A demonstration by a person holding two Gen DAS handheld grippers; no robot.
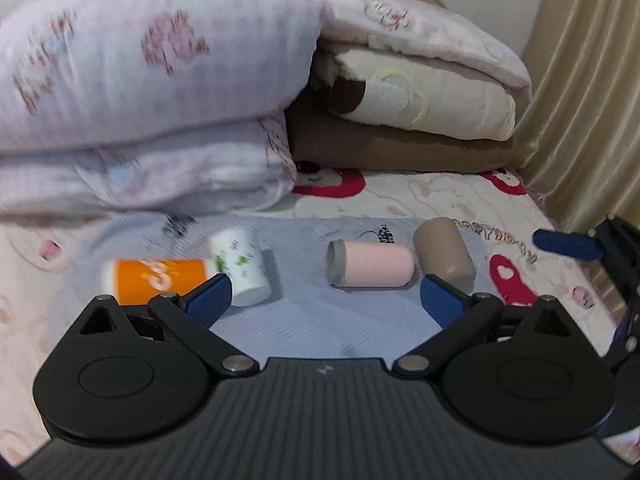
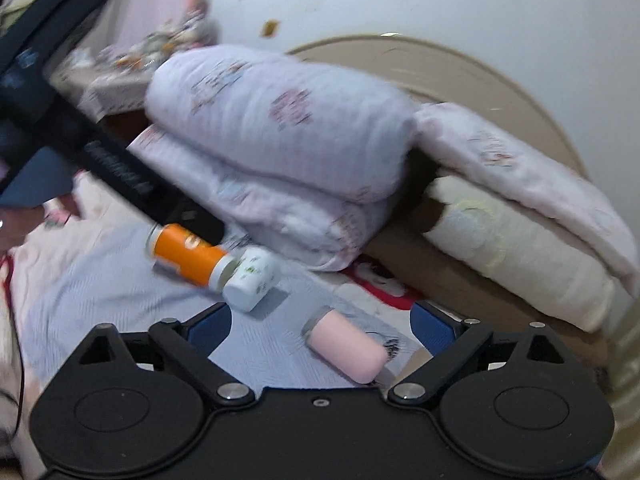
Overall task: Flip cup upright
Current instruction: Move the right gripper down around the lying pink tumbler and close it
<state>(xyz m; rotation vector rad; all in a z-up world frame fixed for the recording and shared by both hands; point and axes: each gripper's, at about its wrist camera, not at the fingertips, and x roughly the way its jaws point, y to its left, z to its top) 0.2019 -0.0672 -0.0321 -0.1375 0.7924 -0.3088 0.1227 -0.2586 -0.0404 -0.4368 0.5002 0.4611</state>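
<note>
Several cups lie on their sides on a light blue cloth (image 1: 312, 312) on the bed: an orange cup (image 1: 156, 278), a white cup with green print (image 1: 240, 266), a pink cup (image 1: 370, 264) and a brown cup (image 1: 442, 254). My left gripper (image 1: 326, 298) is open and empty, a little in front of them. My right gripper (image 2: 320, 320) is open and empty, with the pink cup (image 2: 346, 350) lying between its fingers. The orange cup (image 2: 188, 254) and white cup (image 2: 252, 278) lie further left. The right gripper also shows at the right edge of the left wrist view (image 1: 568, 244).
Folded quilts (image 1: 152, 100) and pillows (image 1: 420, 92) are stacked at the head of the bed behind the cups. A beige curtain (image 1: 592, 100) hangs on the right. The left gripper's black body (image 2: 80, 140) crosses the upper left of the right wrist view.
</note>
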